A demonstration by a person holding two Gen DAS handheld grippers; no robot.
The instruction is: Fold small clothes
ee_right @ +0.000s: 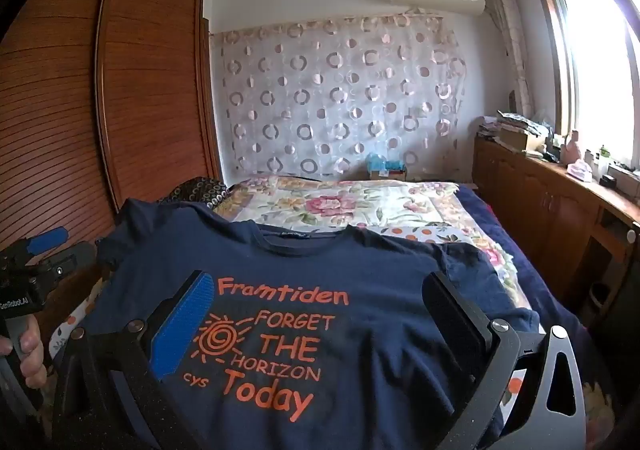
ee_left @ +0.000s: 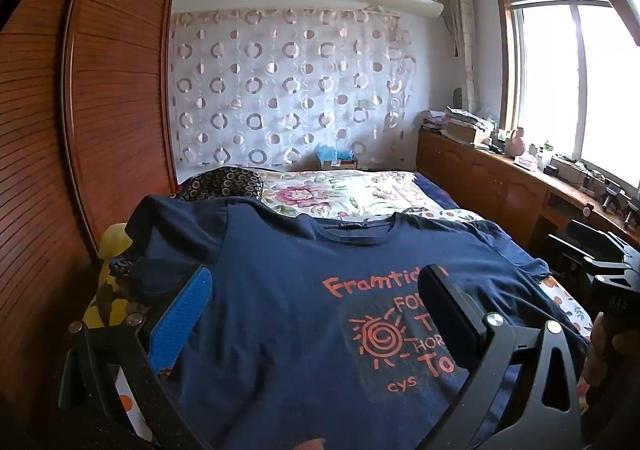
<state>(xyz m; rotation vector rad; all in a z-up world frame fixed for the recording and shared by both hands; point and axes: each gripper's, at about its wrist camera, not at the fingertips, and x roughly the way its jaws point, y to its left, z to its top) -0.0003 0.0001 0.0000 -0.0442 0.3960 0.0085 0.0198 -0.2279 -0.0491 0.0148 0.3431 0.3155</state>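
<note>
I see a navy T-shirt [ee_right: 360, 290] spread flat, print up, on the floral bed [ee_right: 360, 205]. My left gripper [ee_left: 316, 298] and right gripper [ee_right: 320, 302] hover over it, their 2 fingers apart. The lower hem is cut off.

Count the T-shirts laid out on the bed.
1. A navy T-shirt with orange lettering lies spread flat, print up, at the near end of the bed, collar toward the far wall. Others may lie out of view.
</note>
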